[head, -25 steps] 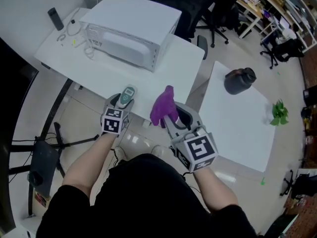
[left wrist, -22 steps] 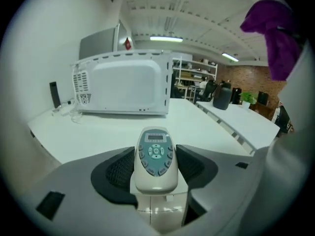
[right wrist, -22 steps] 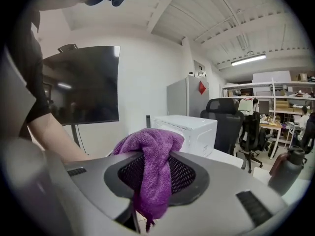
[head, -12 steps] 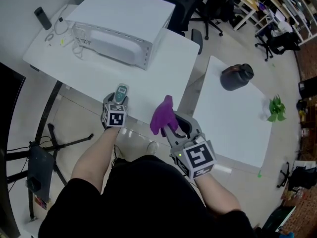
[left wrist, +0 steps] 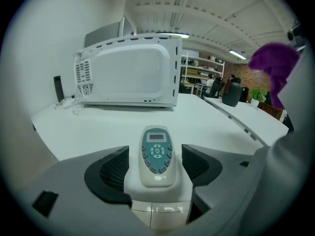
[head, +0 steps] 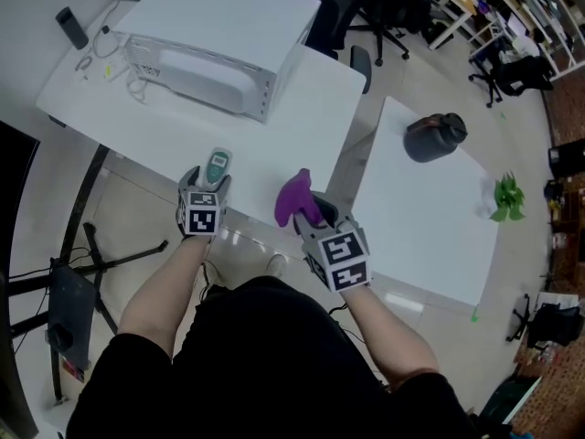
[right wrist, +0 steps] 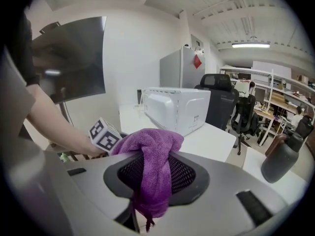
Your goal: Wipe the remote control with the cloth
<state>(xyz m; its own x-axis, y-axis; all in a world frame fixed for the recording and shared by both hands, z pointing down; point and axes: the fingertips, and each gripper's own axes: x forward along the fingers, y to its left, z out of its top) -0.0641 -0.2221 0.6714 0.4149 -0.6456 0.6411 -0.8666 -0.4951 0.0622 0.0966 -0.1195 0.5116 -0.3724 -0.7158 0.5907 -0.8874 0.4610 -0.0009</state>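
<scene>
The left tool (left wrist: 156, 163) has its jaws opening. The white, oval plastic remote control with a teal button panel (head: 217, 165) stands between them, and a narrow gap shows on each side, so the pads no longer press it. It lies buttons-up at the near edge of the white bench (head: 302, 108), pointing toward the boxy white appliance (head: 215, 39). Whether its near end rests on the bench or on the tool's body I cannot tell.

The remote looks light and rigid, with a smooth, rounded shell that is likely to slide under a sideways rub. The best hold is probably across the long, plain sides of the lower half. That stays clear of the buttons and small screen and leaves the face free for wiping.

To the right, the purple terry cloth (right wrist: 147, 146) is pinched in the closed right tool (right wrist: 156, 173), held up off the bench beside the remote and not touching it. It is soft and limp. A bunched fold bulges over the top of the jaws and a tail hangs below. That padded fold should be the part to press on the remote, since the fabric gives and should not scratch.
</scene>
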